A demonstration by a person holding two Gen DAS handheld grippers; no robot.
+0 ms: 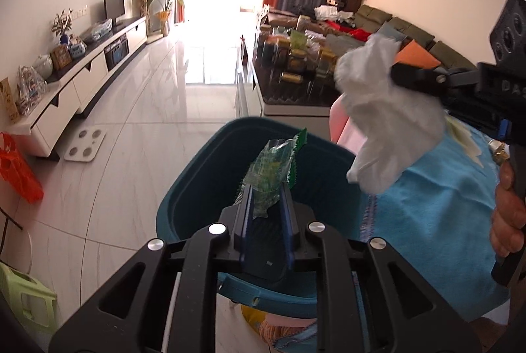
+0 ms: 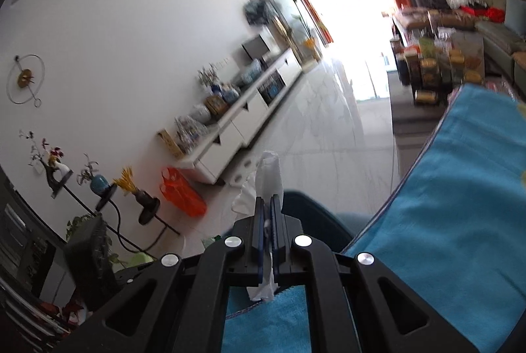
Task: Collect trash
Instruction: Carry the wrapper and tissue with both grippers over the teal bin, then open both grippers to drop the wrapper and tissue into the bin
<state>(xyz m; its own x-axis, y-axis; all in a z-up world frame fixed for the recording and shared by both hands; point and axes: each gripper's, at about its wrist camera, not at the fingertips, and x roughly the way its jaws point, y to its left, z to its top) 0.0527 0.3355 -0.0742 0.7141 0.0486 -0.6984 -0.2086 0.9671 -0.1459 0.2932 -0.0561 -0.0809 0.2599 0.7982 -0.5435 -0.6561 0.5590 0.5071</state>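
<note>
In the left wrist view my left gripper (image 1: 266,200) is shut on a crumpled green and clear plastic wrapper (image 1: 274,160), which sticks up from the jaws above the open teal bin (image 1: 200,178). To the right, my right gripper (image 1: 406,75) is shut on a white tissue (image 1: 388,119) that hangs beside the bin's right rim. A person's hand (image 1: 508,208) grips that gripper's handle. In the right wrist view the right gripper (image 2: 269,201) pinches the same white tissue (image 2: 270,172), with the teal bin's rim (image 2: 312,208) just behind the fingers.
A blue cloth (image 1: 437,208) covers the surface right of the bin, also the blue cloth (image 2: 460,188). A crowded coffee table (image 1: 296,96) and sofa (image 1: 411,30) lie beyond. A white TV cabinet (image 1: 98,70), floor scale (image 1: 85,145), orange bag (image 1: 19,168) and green stool (image 1: 26,297) stand left.
</note>
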